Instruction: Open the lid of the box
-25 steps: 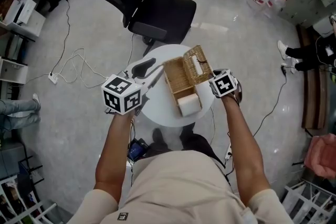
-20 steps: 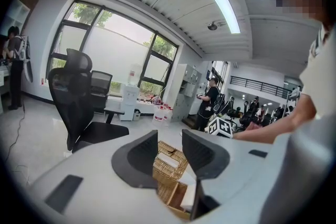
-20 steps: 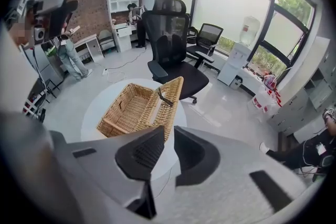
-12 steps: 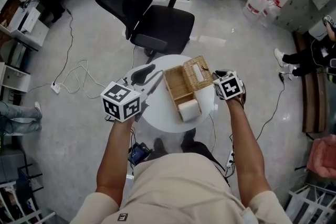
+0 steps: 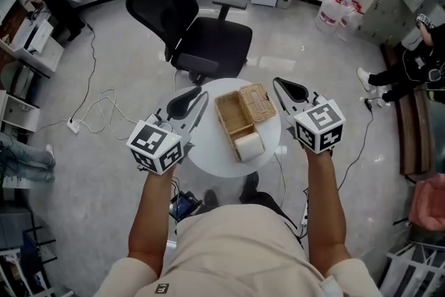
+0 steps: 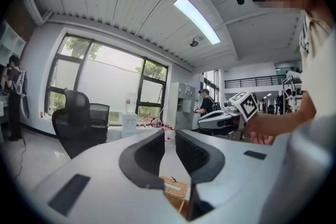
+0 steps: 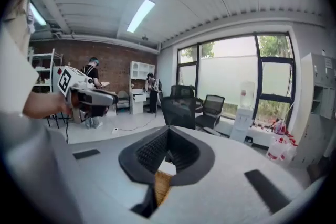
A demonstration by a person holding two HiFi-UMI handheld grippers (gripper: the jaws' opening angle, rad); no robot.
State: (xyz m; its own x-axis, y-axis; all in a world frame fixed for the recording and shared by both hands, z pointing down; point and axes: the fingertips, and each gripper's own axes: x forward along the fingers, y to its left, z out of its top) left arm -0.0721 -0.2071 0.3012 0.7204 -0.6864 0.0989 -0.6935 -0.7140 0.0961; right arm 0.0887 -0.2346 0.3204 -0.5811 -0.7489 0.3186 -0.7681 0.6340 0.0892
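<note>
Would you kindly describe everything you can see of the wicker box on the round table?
The wicker box is a tan, woven, rectangular basket standing upright on the round white table. It is open: its woven lid is swung aside and lies beside its far right side. A white block fills the near end; the rest looks empty.

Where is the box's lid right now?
In the head view, the lid lies open against the box's right edge, nearer the right gripper.
</note>
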